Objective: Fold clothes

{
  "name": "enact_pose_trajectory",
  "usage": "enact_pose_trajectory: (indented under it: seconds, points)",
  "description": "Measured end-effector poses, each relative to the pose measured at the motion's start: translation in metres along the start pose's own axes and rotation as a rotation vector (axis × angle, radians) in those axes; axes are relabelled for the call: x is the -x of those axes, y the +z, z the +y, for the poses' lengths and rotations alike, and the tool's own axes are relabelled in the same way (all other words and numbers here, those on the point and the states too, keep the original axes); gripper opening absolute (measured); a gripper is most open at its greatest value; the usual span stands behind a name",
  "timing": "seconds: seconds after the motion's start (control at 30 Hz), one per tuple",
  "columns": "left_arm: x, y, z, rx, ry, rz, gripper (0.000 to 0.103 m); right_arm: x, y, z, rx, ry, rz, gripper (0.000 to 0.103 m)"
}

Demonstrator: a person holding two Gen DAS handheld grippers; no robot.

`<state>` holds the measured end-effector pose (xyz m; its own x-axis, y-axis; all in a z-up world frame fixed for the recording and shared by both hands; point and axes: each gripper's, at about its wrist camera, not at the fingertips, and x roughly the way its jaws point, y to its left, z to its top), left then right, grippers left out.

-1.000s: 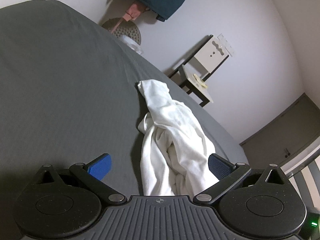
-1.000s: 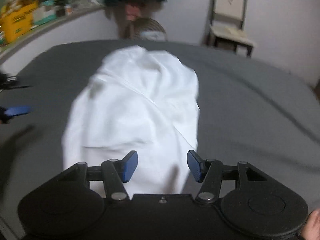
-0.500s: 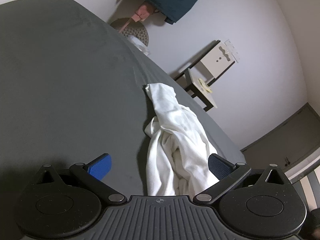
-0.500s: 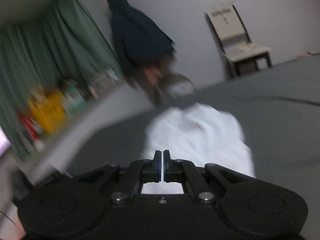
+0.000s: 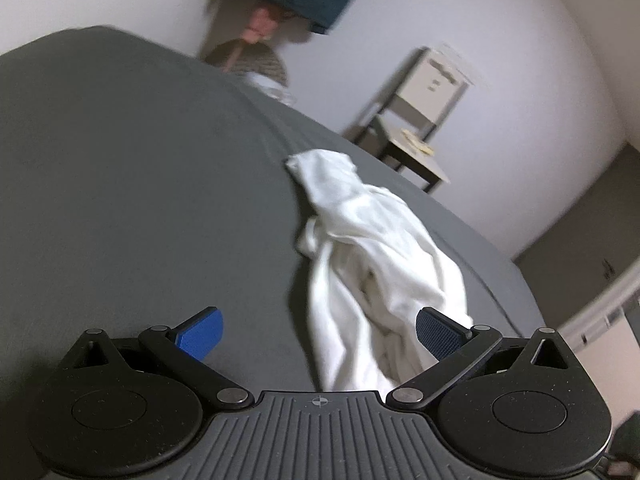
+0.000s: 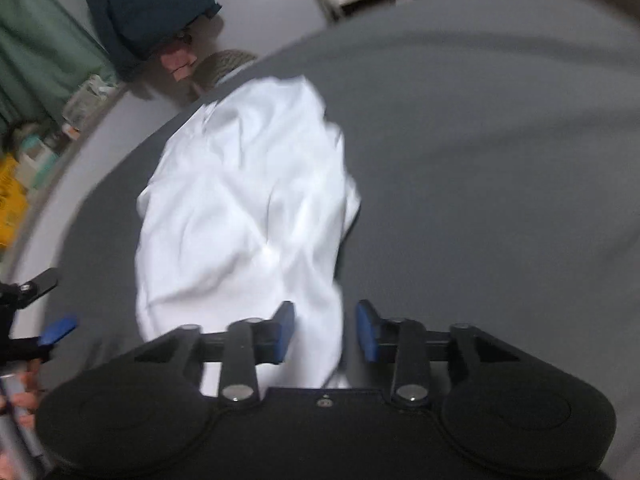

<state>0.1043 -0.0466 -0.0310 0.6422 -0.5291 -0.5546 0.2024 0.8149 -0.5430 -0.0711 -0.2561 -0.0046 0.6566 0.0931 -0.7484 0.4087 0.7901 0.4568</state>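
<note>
A crumpled white garment [image 5: 360, 236] lies in a long heap on the dark grey bed sheet [image 5: 140, 184]. My left gripper [image 5: 320, 336] is open wide just above the sheet, and the near end of the garment runs between its blue pads without being pinched. In the right wrist view the same white garment [image 6: 248, 200] spreads ahead. My right gripper [image 6: 326, 332] is open with a narrower gap, and a fold of the cloth passes between its pads. The left gripper [image 6: 60, 328] shows at the left edge of that view.
A pale wooden chair [image 5: 420, 120] stands by the wall beyond the bed. A dark blue garment [image 6: 140, 12] hangs on the wall above a round woven object [image 5: 256, 64]. A shelf with boxes [image 6: 24, 160] and a green curtain [image 6: 32, 52] lie to the left.
My right gripper was shut half a second ago and now stands open over the garment, its view swung down toward the bed. The left gripper stayed open and shifted slightly.
</note>
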Motion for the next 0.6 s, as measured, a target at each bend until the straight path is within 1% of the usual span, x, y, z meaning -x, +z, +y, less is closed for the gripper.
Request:
enact_pose_trajectory:
  seconds: [0.03,0.07,0.1,0.17,0.2,0.23,0.27,0.3,0.33,0.37,0.4,0.47,0.53,0.57,0.6]
  points:
    - [0.000,0.000,-0.002,-0.005,-0.025,0.008,0.103,-0.001,-0.004,-0.005,-0.026,0.036,0.011,0.012]
    - [0.000,-0.001,-0.003,-0.010,-0.049,0.016,0.103,0.000,-0.006,-0.005,-0.044,0.062,-0.006,0.005]
    - [0.000,-0.001,-0.004,-0.013,-0.073,0.023,0.103,0.008,-0.006,0.001,-0.047,0.070,-0.069,0.005]
    - [0.001,0.000,-0.001,0.028,-0.094,0.021,0.103,0.022,-0.004,0.015,-0.055,0.104,-0.191,0.005]
    - [0.004,0.002,0.003,0.058,-0.091,0.009,0.103,0.030,-0.004,0.025,-0.069,0.160,-0.240,0.005]
    - [0.007,0.004,0.007,0.087,-0.088,-0.002,0.103,0.036,-0.005,0.037,-0.067,0.238,-0.273,0.005]
    - [0.009,0.005,0.011,0.116,-0.085,-0.014,0.103,0.042,-0.007,0.053,-0.039,0.352,-0.278,0.005]
    - [0.013,0.007,0.015,0.143,-0.081,-0.025,0.103,0.045,-0.012,0.072,0.017,0.458,-0.262,0.005]
    - [0.017,0.010,0.017,0.138,-0.079,-0.038,0.103,0.046,-0.021,0.094,0.121,0.548,-0.209,0.005]
    - [0.022,0.012,0.020,0.133,-0.076,-0.051,0.103,0.045,-0.031,0.117,0.236,0.612,-0.145,0.005]
    - [0.027,0.014,0.023,0.128,-0.073,-0.063,0.103,0.042,-0.044,0.135,0.349,0.609,-0.085,0.005]
    - [0.036,0.019,0.029,0.118,-0.067,-0.087,0.103,0.032,-0.069,0.151,0.495,0.523,-0.045,0.005]
    - [0.040,0.021,0.033,0.102,-0.040,-0.057,0.103,0.021,-0.095,0.167,0.639,0.433,-0.006,0.010]
    - [0.039,0.019,0.033,0.097,-0.023,-0.028,0.103,0.016,-0.107,0.175,0.710,0.387,0.014,0.016]
    - [0.038,0.018,0.034,0.092,-0.006,0.002,0.103,0.013,-0.116,0.179,0.753,0.357,0.021,0.027]
